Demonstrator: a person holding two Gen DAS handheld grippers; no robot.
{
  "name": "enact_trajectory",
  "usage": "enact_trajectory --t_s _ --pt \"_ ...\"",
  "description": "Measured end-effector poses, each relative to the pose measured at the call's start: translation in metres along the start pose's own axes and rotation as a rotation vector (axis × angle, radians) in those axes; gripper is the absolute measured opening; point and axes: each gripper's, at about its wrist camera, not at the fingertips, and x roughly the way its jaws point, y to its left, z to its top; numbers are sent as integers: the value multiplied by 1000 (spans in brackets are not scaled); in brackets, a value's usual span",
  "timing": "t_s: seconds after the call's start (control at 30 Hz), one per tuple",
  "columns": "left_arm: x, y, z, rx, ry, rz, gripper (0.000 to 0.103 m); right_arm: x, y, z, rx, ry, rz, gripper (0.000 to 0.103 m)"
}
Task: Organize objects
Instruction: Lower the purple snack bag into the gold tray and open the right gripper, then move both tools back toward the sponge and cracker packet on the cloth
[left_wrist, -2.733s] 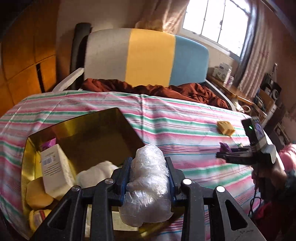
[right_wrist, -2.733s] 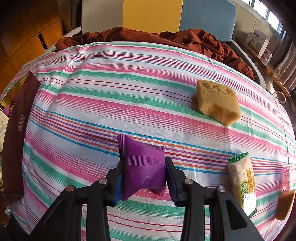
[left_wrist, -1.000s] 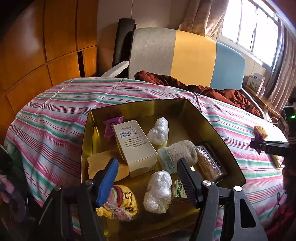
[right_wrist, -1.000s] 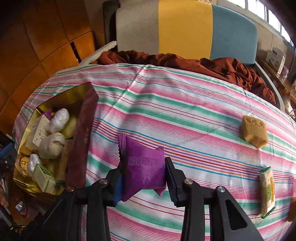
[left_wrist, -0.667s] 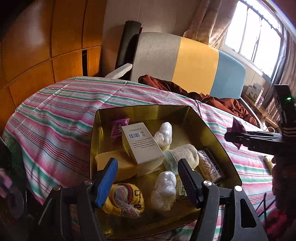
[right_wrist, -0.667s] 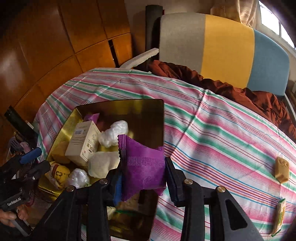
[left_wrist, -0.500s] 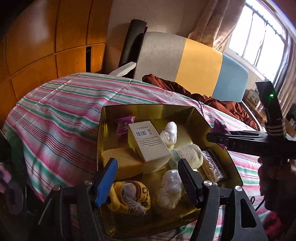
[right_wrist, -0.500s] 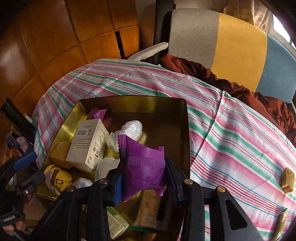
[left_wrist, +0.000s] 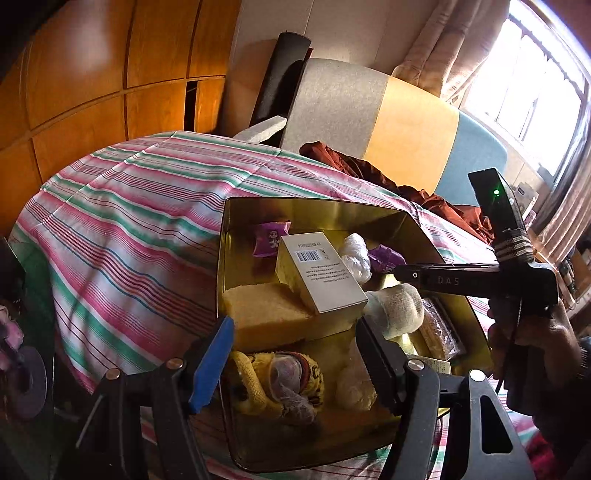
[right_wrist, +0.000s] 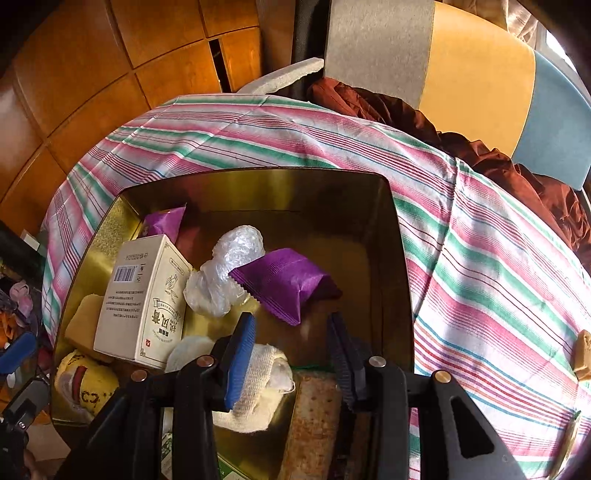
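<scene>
The right gripper (right_wrist: 290, 341) is hanging over the gold tin (right_wrist: 400, 280) with jaws released and empty, the purple packet (right_wrist: 282, 282) it was clamping half a second ago now lying inside against the plastic-wrapped bundle (right_wrist: 225, 273). The left gripper (left_wrist: 295, 354) is hovering open and empty over the tin's near end, so this item is stowed and the yellow sponge (right_wrist: 583, 349) is still waiting on the striped desk (right_wrist: 498, 277).

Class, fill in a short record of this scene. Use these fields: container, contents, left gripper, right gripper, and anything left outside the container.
container: gold tin, open, on a striped cloth
contents: purple packet, white box, plastic-wrapped bundle, sponge, rolled white sock, yellow sock
left gripper: open, empty, at the tin's near edge
right gripper: open, empty, over the tin; the purple packet lies just beyond its tips
outside: a small sponge piece on the cloth
</scene>
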Motion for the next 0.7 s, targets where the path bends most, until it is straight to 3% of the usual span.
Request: enact_trajectory --t_s 0.43,0.7 --pt "-7 -16 -1 48 -9 16 72 -55 -6 -36 11 -104 -2 45" --pt "-12 -28 -2 93 -18 23 72 -80 -37 -64 49 -121 -51 45"
